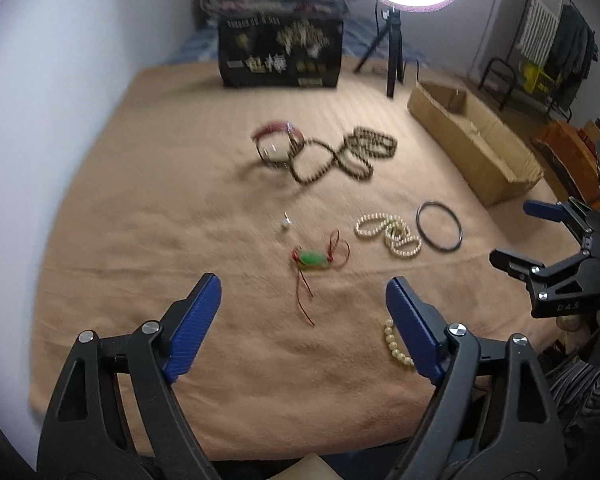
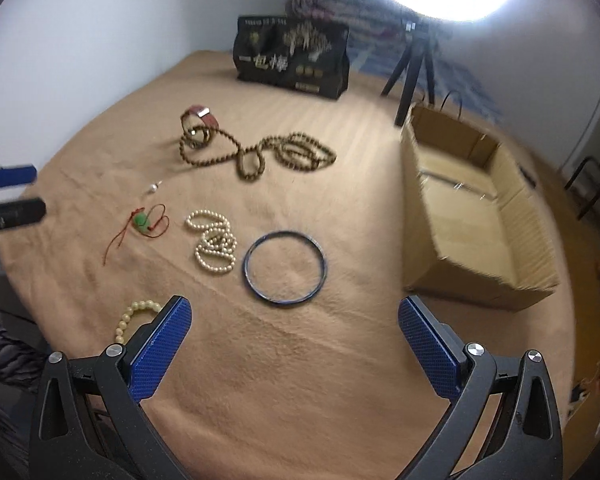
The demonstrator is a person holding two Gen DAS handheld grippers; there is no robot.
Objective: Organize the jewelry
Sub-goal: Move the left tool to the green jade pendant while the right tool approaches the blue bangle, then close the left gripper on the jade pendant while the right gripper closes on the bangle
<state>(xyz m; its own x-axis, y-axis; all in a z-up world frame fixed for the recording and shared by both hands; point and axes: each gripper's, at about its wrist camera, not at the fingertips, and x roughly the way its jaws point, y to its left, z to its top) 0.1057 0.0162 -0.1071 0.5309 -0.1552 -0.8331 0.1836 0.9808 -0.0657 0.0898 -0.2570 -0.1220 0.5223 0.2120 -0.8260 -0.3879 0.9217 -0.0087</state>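
Jewelry lies scattered on a tan blanket point(image 1: 140, 240). A green stone on a red cord point(image 1: 312, 259) point(image 2: 141, 221) sits just beyond my left gripper point(image 1: 304, 286), whose jaws stand open with nothing between them. Further on are a cream pearl strand point(image 1: 388, 236) point(image 2: 214, 244), a dark bangle point(image 1: 440, 231) point(image 2: 285, 267), a long brown bead necklace point(image 1: 340, 156) point(image 2: 260, 152) and a red strap bracelet point(image 1: 276, 130) point(image 2: 200, 116). A pale bead bracelet point(image 1: 396, 344) point(image 2: 134, 316) lies by each gripper's finger. My right gripper point(image 2: 296, 312) point(image 1: 512, 236) hangs open and empty before the bangle.
An open cardboard box point(image 2: 476, 216) point(image 1: 476, 144) stands at the right. A black printed bag point(image 2: 292, 60) and a ring light on a tripod point(image 2: 412, 72) stand at the back. A small white pendant point(image 2: 153, 189) lies near the green stone.
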